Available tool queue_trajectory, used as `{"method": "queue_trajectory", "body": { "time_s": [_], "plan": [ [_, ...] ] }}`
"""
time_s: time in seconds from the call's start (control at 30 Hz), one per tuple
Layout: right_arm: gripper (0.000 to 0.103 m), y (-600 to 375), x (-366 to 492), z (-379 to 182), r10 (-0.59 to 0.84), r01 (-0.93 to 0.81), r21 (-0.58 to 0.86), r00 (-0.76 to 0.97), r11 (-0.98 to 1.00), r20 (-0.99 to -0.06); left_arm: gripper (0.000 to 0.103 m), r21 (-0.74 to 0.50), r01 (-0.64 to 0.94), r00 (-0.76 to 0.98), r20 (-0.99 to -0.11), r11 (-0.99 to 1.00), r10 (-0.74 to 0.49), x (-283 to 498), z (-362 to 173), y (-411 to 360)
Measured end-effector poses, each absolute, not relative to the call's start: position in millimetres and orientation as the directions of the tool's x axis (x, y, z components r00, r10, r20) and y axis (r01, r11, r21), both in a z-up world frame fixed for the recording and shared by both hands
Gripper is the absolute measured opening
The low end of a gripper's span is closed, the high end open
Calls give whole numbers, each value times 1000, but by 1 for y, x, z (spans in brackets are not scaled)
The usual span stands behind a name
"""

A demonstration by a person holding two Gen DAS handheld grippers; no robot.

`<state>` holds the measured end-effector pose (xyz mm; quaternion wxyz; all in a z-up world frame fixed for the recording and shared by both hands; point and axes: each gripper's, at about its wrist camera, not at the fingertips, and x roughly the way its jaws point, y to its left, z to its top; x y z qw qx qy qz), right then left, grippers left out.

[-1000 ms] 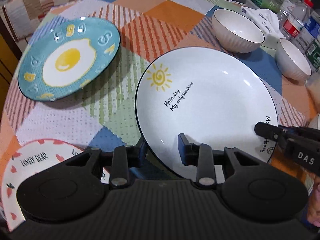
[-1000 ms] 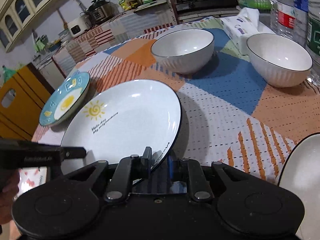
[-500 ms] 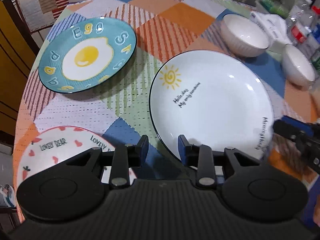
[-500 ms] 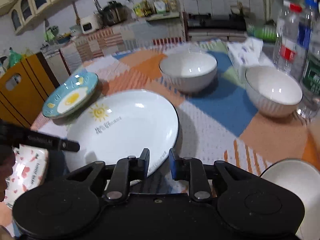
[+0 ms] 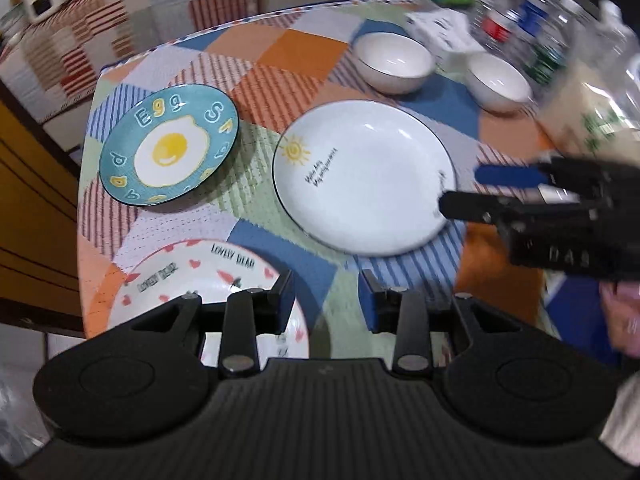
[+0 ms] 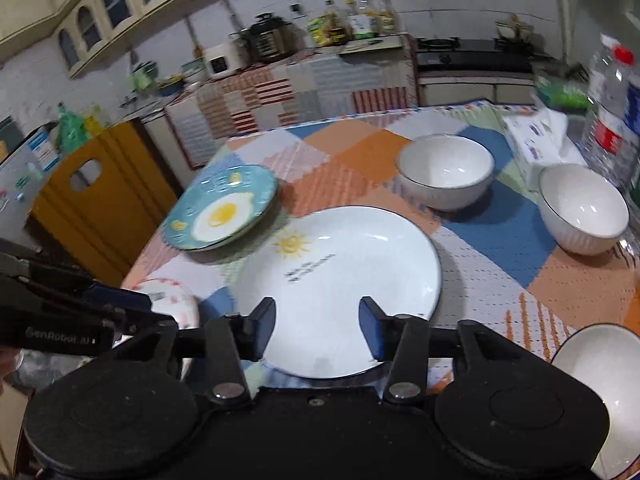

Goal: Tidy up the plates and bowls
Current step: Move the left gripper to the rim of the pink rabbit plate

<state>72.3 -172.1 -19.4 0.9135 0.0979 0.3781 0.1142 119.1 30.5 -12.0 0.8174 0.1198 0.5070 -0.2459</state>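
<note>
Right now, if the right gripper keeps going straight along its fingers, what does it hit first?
Probably the large white plate with the sun drawing: the right gripper, jaws opening and holding nothing, points down at the plate's near rim. Depth is unclear, but nothing sits between them.

sun plate (image 5: 366,178) centre | egg plate (image 5: 170,145) left | bowls (image 5: 394,62) behind
</note>
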Motion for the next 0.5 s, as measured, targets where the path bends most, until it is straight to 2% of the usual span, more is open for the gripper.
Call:
{"method": "queue_trajectory", "body": {
  "time_s": [0.17, 0.5],
  "plan": [
    [65, -161, 61, 11, 333, -239, 233, 636, 943, -696, 35, -30, 574, 351, -894, 819, -278, 99, 10, 50],
    [66, -126, 52, 30, 413, -388, 221, 533, 895, -739, 41, -11, 585, 306, -923, 811, -232, 78, 9, 87]
  ]
}}
